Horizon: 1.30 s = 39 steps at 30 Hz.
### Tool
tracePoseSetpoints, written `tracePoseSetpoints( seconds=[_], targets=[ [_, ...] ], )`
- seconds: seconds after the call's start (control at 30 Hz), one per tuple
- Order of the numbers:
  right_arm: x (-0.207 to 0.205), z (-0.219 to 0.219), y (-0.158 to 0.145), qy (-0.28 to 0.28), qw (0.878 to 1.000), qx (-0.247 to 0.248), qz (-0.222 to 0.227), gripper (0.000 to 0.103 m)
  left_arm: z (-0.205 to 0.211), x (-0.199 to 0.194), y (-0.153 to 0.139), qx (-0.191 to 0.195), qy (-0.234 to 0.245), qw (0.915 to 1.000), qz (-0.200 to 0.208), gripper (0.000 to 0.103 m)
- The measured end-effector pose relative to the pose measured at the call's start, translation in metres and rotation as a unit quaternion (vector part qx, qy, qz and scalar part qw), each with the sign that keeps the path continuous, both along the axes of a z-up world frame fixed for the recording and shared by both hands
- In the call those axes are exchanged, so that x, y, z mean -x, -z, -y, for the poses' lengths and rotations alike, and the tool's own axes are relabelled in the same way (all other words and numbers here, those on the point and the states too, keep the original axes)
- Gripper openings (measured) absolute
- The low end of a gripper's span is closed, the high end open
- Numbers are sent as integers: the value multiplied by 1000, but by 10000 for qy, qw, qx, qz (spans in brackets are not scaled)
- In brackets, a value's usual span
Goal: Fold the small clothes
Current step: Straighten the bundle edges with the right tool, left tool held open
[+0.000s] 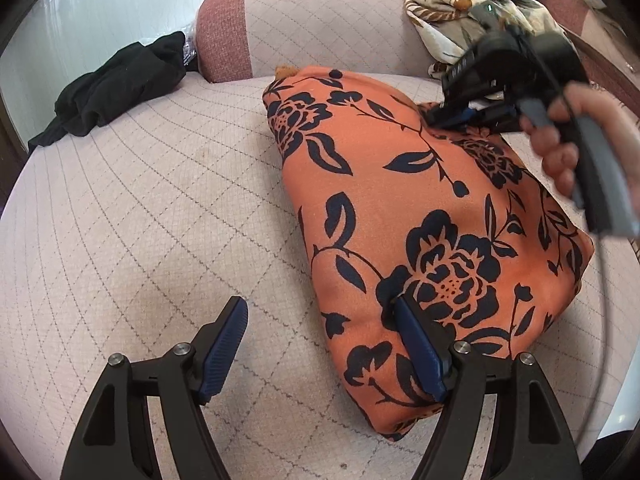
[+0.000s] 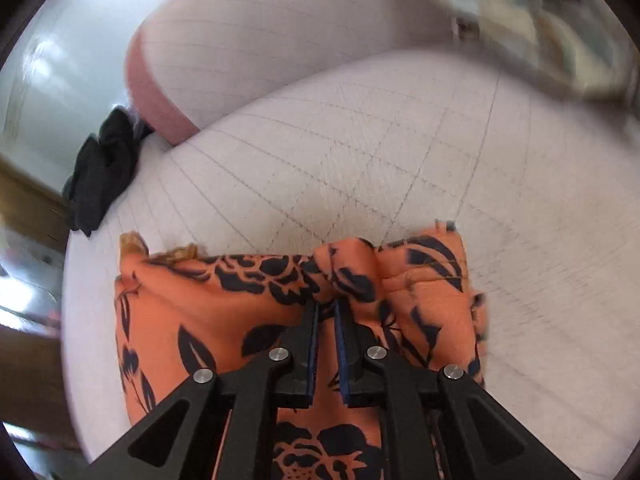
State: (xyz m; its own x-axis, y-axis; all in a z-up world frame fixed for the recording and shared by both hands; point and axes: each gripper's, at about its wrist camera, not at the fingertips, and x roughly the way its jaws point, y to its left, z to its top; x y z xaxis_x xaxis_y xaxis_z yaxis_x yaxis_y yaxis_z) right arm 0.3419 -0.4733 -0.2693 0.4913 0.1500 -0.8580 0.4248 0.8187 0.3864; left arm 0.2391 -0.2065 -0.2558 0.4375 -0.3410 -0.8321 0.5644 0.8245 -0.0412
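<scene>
Orange flowered garment [image 1: 420, 240] lay folded on the quilted sofa seat [image 1: 160, 200], right of centre. Left gripper [image 1: 320, 344] stood released, one finger [image 1: 416, 344] resting on the cloth's lower edge. Right gripper [image 2: 328, 308], at upper right, was clenched on a bunched fold of the garment.

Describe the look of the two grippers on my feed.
Both are black plastic with angular cut-out frames, silver round bolts and ribbed dark-blue finger pads. That shows on the left gripper and the right gripper. The right one has a grey handle and a thin dark cable. No sleeve shows.
</scene>
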Motion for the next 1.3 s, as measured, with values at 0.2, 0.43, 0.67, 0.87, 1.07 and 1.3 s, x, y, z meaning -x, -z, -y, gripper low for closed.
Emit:
tracePoseSetpoints(
  seconds=[0.2,0.43,0.67,0.87,1.07,1.3],
  targets=[
    [9,-27,-54,-401,9965,74,734,13,-4,12,-3,-16,46,9999,112,77],
    [-47,-92,-47,-1320,9898,-197,498,13,-4,19,-2,-104,82,9995,297,77],
    [-77,-80,4,-815,9954,-493,107,10,-6,20,-2,-141,-2,9992,374,89],
    [5,-55,-48,-752,9874,-868,1088,13,-19,13,-8,284,-170,9993,-164,89],
    [128,-31,-80,-412,9921,37,1184,14,-26,20,-31,781,-137,9968,2,89],
    [211,-13,-7,124,9998,103,71,15,-1,29,-5,-65,170,9995,273,89]
  ],
)
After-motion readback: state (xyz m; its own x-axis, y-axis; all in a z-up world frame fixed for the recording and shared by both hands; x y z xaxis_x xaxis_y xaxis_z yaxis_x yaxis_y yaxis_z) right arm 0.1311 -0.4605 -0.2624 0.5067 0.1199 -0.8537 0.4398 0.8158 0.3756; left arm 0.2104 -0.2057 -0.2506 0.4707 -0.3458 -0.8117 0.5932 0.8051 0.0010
